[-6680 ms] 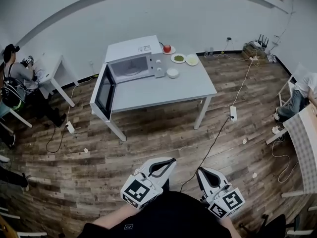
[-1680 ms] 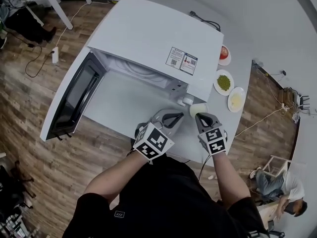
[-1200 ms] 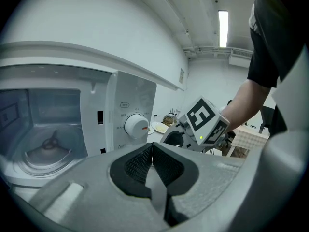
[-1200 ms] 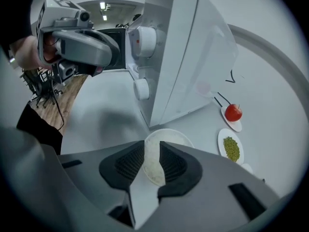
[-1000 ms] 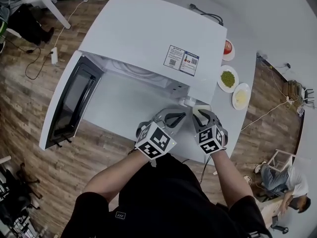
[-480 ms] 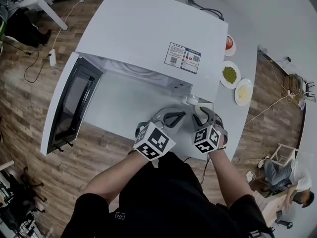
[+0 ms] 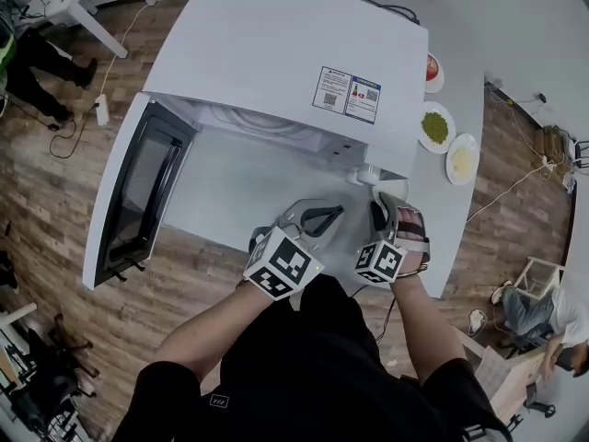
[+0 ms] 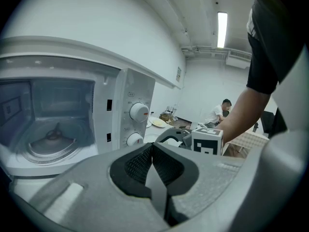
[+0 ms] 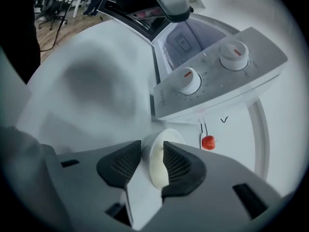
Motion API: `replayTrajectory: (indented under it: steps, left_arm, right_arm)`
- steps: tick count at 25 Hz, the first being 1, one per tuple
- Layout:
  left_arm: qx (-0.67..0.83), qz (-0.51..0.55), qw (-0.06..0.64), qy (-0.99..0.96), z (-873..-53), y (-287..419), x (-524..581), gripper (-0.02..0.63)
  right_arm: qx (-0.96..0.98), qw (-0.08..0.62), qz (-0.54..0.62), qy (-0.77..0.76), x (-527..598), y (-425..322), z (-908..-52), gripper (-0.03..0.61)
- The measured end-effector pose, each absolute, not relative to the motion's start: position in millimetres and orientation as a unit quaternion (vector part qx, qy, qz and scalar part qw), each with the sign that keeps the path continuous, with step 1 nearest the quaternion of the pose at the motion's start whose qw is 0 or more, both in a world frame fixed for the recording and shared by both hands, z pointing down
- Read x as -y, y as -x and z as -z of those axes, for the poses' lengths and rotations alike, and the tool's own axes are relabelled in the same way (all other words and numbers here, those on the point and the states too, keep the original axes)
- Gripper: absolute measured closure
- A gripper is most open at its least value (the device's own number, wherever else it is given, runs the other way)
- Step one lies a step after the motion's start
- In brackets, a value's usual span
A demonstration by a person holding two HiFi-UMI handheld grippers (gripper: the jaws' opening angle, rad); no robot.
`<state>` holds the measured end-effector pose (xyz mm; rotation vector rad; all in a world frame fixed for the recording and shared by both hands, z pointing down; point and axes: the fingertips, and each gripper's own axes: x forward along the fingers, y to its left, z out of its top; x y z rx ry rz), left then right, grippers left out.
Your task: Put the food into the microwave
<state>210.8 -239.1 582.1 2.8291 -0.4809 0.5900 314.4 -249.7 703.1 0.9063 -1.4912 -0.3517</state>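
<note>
The right gripper (image 9: 152, 148) has just been closing its jaws, and they now grasp the rim of the small round white bowl (image 9: 158, 167); the bowl is just before the control panel (image 9: 217, 81) of the open white microwave (image 7: 276, 53); the left gripper (image 8: 152, 161) is clenched on nothing.

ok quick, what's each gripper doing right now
left gripper: closed, nothing in it
right gripper: jaws have just been closing, now pinching the rim of the white bowl
</note>
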Motion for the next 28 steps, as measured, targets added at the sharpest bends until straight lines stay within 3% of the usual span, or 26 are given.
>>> replayTrajectory:
  steps: [12, 28]
  left_arm:
    - [0.169, -0.202, 0.094, -0.960, -568, -179, 213, 0.604]
    - [0.162, -0.201, 0.068, -0.964, -548, -165, 193, 0.604]
  right_arm:
    - [0.631, 0.640, 0.162, -0.406, 242, -314, -699, 0.485]
    - [0.627, 0.621, 0.173, -0.437, 224, -292, -639, 0.488]
